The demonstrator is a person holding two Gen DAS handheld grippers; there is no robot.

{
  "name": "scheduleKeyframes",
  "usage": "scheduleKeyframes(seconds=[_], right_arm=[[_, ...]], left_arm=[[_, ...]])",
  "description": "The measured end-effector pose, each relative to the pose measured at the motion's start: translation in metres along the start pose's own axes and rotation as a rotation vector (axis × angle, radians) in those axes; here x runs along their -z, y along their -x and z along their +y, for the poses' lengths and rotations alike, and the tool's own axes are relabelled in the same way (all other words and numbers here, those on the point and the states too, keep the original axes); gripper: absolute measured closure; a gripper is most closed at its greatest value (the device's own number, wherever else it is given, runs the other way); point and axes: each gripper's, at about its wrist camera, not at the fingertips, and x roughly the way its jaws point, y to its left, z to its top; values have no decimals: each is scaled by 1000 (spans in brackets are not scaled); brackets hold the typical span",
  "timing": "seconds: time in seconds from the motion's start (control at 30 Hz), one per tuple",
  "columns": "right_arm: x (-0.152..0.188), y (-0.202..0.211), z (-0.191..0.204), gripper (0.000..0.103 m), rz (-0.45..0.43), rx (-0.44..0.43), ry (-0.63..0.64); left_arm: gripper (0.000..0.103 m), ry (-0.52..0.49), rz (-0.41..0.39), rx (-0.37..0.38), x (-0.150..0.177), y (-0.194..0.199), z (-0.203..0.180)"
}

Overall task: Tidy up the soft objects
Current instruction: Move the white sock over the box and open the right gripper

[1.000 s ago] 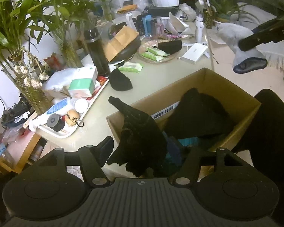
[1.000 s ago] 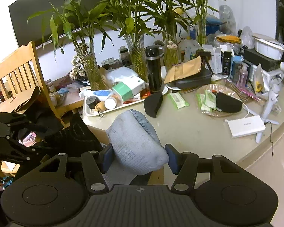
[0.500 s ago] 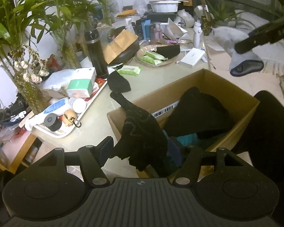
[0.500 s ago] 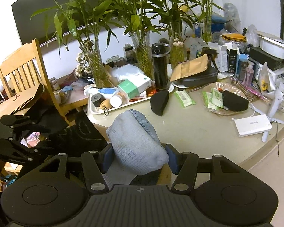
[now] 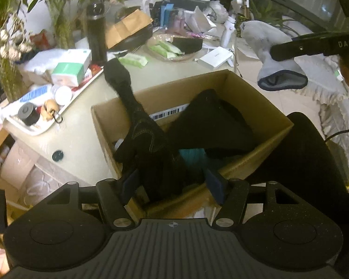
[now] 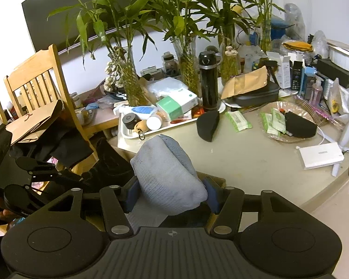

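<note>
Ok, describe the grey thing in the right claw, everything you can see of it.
The grey sock is a thick, soft knit, pale grey with a slightly dingy look, bunched into a rounded lump. The right claw pinches it from both sides, blue pads pressed into the fabric. From the left wrist view it hangs in the air beyond the cardboard box, its open cuff facing down and showing a dark rim and inside. Nothing else touches it.

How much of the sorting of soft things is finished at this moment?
Done: dark clothes lie in the cardboard box. In hand: the left gripper holds a black glove over the box, and the right gripper holds a grey sock. Left: a black soft piece on the table.
</note>
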Motion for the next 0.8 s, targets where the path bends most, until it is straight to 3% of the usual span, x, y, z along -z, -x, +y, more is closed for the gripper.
scheduleKeyframes(seconds=[0.17, 0.37, 0.63, 0.7, 0.77, 0.8], right_arm=[[-2, -6, 5, 42, 0, -13, 2], [-7, -19, 15, 42, 10, -46, 9], [-24, -44, 41, 42, -2, -122, 27], [-31, -56, 49, 39, -10, -151, 36], [-35, -70, 54, 20, -4, -152, 53], [-35, -74, 54, 19, 0, -144, 54]], left_arm=[[41, 13, -51, -31, 2, 23, 2], [41, -28, -134, -128, 7, 50, 4], [41, 28, -159, -145, 9, 55, 12], [41, 38, -164, -143, 9, 56, 13], [41, 41, -169, -148, 10, 57, 13], [41, 43, -171, -152, 10, 58, 13]])
